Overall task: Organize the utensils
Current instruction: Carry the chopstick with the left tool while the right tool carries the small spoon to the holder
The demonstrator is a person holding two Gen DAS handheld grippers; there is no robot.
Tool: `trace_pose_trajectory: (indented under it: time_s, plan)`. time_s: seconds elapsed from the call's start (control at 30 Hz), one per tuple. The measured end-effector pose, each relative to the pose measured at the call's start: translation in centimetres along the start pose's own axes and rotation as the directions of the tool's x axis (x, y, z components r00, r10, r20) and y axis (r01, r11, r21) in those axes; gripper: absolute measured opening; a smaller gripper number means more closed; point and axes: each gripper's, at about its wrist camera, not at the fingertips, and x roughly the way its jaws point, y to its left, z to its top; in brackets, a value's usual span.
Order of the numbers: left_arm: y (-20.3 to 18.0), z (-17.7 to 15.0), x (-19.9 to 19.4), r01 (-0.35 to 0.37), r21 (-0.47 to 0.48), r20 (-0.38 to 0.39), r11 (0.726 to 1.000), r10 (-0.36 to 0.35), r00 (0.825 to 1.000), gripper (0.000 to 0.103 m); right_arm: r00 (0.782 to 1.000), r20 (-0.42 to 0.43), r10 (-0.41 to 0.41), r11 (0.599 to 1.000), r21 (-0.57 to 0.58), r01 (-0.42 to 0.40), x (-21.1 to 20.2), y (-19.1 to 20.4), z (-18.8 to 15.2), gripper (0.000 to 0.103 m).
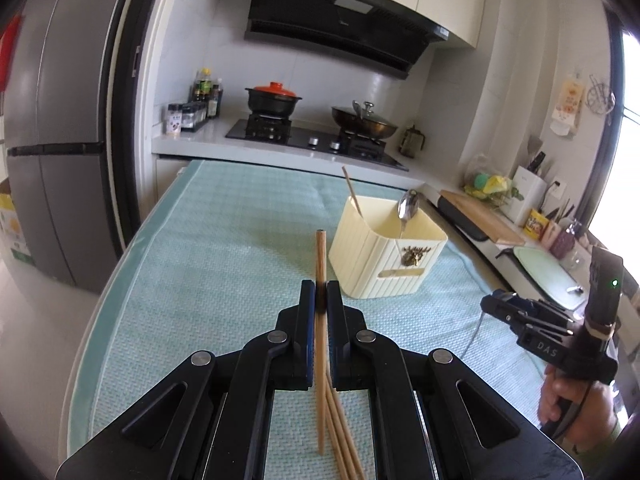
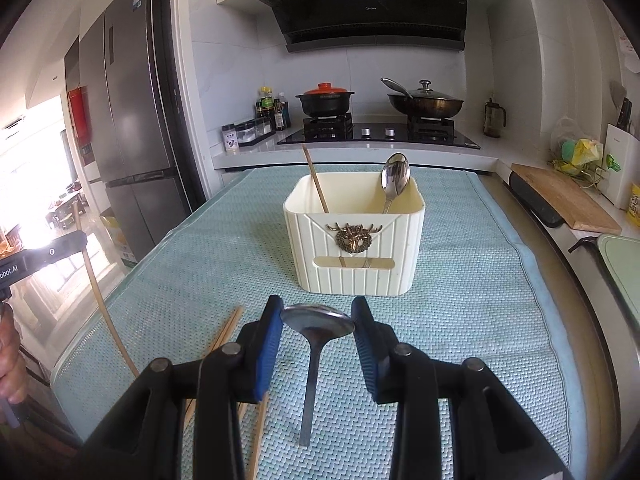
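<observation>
Centrally in the left wrist view, the left claw is clamped on a wooden chopstick, whose tip rises above the jaws toward the middle of the frame while its lower end hangs down between the black arms. More loose chopsticks lie fanned on the pale green mat at the bottom centre, just under that claw. Right of centre stands a cream holder (ribbed sides, a bronze deer ornament on its front), with one chopstick leaning at its back left corner and a metal spoon standing at its back right corner. At the right edge of this frame the right claw shows from the side, gripped by a hand.

In the right wrist view, the right claw is clamped across the bowl of a second spoon; the blue pads press on the bowl's two edges, and the handle hangs down toward the bottom of the frame, above the mat. Straight ahead, in the middle of the frame, sits the holder on the mat-covered tabletop, well apart from the claw. Beyond it, at the top, a stove carries a black pot with a red lid and a wok.
</observation>
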Motion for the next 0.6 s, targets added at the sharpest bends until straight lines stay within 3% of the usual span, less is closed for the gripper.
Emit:
trace_pose_trajectory:
  time_s: [0.33,0.6]
  plan:
    - [0.0,1.2,0.2,0.010,-0.014,0.022,1.000,-0.010,1.000,0.003,0.999,0.039,-0.012,1.000,-0.009,0.012,-1.5,-0.2,1.3,0.035]
    - [-0.4,4.0,0.6,0.038,-0.009,0.047,0.999,-0.037,0.998,0.003,0.997,0.073,-0.016,0.999,-0.035,0.019,-2.5,-0.3,3.0,0.035]
